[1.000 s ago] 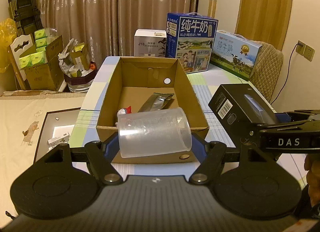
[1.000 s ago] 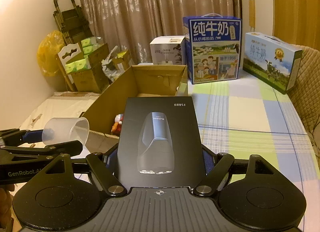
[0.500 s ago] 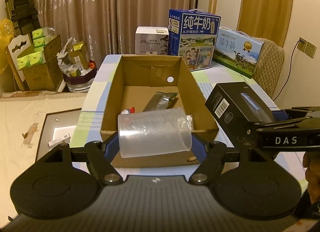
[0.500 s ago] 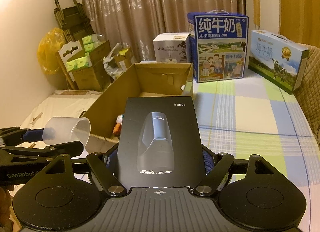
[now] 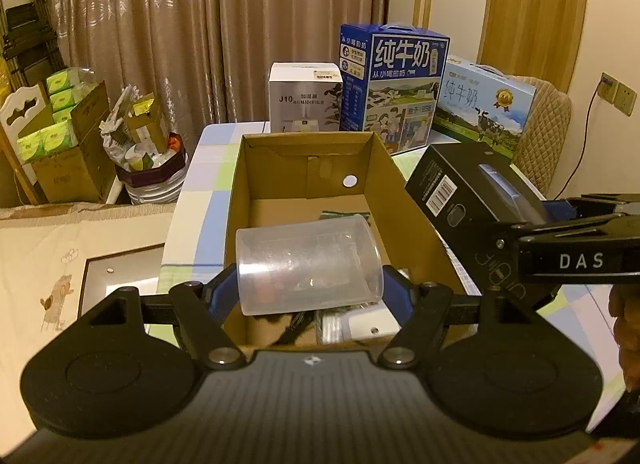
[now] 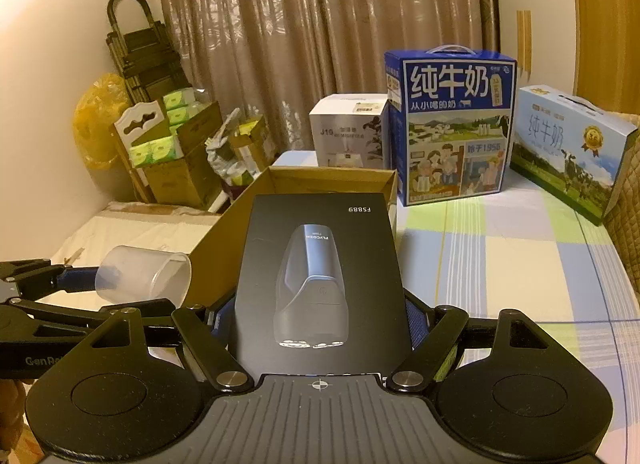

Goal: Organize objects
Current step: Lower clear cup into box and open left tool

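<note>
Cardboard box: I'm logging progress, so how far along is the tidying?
Done: a few small items already lie in the cardboard box. In hand: the left gripper holds a clear cup above it; the right gripper holds a black shaver box. Left: both still need placing.

- Clear, frosted plastic measuring cup (image 5: 308,266): smooth, cloudy walls.
- Black rectangular cardboard shaver box (image 6: 322,280): matt face, printed silver picture.
- Open brown corrugated cardboard box (image 5: 394,200): dull, rough paper walls.
- Checked blue, green and white cloth table cover (image 6: 516,264): soft, matt weave.
- Black plastic left gripper (image 5: 309,288) with matt body, shiny metal screws.
- Brown curtain (image 5: 200,24): faintly glossy fabric.
</note>
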`<state>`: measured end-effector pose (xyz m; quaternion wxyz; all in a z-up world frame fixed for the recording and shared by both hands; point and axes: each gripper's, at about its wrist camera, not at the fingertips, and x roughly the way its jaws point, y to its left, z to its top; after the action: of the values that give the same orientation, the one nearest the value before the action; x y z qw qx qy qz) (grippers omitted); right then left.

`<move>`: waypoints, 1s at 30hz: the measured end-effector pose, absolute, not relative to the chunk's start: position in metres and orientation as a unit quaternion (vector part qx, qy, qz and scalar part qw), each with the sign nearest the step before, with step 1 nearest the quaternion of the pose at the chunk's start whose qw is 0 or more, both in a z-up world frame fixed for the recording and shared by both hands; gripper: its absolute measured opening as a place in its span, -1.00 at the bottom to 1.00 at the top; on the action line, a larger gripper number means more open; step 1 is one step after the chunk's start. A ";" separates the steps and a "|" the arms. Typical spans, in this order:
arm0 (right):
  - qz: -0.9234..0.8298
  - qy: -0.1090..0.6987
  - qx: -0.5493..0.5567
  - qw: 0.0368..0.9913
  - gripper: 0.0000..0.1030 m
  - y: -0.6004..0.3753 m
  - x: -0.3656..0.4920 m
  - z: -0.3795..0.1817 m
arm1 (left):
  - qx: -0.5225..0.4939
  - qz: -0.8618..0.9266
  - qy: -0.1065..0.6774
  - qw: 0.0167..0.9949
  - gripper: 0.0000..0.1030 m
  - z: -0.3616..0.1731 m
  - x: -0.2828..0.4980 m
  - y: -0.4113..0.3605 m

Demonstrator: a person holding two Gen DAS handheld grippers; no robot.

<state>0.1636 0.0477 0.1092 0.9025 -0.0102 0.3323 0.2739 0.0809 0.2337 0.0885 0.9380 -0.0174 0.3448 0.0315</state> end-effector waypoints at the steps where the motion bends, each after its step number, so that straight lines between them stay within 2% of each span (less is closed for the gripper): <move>1: 0.274 0.333 -0.009 0.902 0.47 0.049 0.167 0.109 | -0.015 0.031 0.346 0.938 0.37 0.089 0.085 0.235; 19: 0.276 0.341 0.007 0.899 0.47 0.058 0.198 0.100 | -0.003 0.018 0.363 0.932 0.38 0.074 0.127 0.245; 21: 0.274 0.342 0.009 0.899 0.47 0.057 0.199 0.100 | -0.002 0.019 0.360 0.933 0.68 0.072 0.131 0.247; 22: 0.274 0.342 0.010 0.899 0.47 0.056 0.200 0.100 | -0.002 0.024 0.359 0.933 0.77 0.071 0.133 0.247; 30: 0.271 0.344 0.016 0.899 0.47 0.051 0.198 0.101 | -0.002 0.031 0.361 0.932 0.77 0.072 0.125 0.251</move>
<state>0.1981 0.0513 0.1010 0.8987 0.0157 0.3443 0.2712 0.1248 0.2512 0.0719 0.9319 -0.0016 0.3613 0.0314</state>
